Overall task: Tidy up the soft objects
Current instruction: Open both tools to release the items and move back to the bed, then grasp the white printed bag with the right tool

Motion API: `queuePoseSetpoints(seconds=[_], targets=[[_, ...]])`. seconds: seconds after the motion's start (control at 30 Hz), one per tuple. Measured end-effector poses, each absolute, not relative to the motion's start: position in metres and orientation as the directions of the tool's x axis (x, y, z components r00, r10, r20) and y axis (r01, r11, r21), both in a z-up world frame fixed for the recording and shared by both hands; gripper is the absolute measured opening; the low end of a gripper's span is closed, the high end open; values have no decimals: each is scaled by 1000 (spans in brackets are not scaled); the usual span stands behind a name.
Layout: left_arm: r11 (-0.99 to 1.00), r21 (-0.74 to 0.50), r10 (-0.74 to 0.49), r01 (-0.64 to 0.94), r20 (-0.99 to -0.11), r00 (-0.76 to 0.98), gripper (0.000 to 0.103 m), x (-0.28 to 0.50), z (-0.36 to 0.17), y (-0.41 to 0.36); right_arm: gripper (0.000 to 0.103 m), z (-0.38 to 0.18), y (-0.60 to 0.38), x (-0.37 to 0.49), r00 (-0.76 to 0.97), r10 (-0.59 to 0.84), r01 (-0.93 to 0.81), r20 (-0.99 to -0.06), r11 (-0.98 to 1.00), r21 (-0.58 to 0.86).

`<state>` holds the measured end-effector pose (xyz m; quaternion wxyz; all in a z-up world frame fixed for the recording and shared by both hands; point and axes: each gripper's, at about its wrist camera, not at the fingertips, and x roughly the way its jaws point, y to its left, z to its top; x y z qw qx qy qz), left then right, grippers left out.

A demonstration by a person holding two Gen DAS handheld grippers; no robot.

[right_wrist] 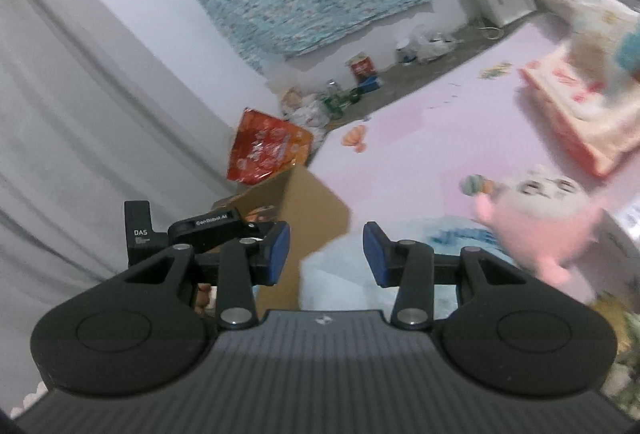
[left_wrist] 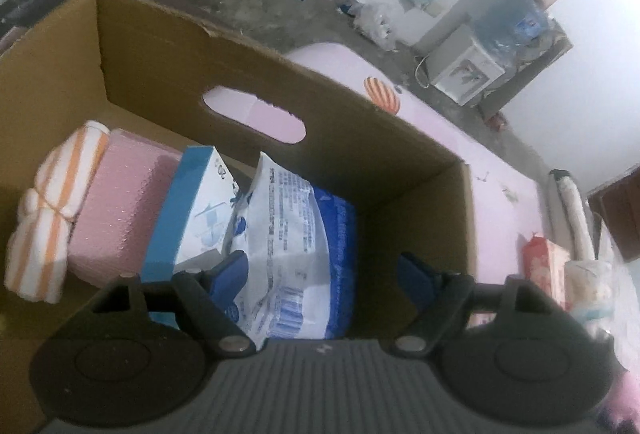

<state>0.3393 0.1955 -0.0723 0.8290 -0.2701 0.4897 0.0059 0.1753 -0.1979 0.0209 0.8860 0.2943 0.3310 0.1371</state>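
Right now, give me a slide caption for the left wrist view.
Open left claw above a cardboard box holding a striped towel, pink foam and packets.

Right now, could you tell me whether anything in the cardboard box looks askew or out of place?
Yes. The blue-and-white plastic pack is crumpled and leans against the blue-edged box, while the striped towel and pink sponge block stand neatly. The cardboard box has a nicked rim.
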Motion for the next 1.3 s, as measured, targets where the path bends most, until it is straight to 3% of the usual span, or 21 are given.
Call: queuePoseSetpoints(seconds=[0.3,0.53,0.9,1.3], targets=[[839,-482,-301,-253,-799,521,81,345,-69,183,41,-12,-226,163,737,411,42,-536,764,644],[849,-490,-284,-200,-740,610,86,317,-17,190,43,-7,-228,152,750,401,23,-526,779,626],[936,-346,-204,-66,-687,697,97,223,63,158,55,-19,-264,90,756,331,58,-565,826,561],[931,-286,-359,225,-623,695,101,146,74,43,62,-37,-309,15,802,184,194,-568,820,539]])
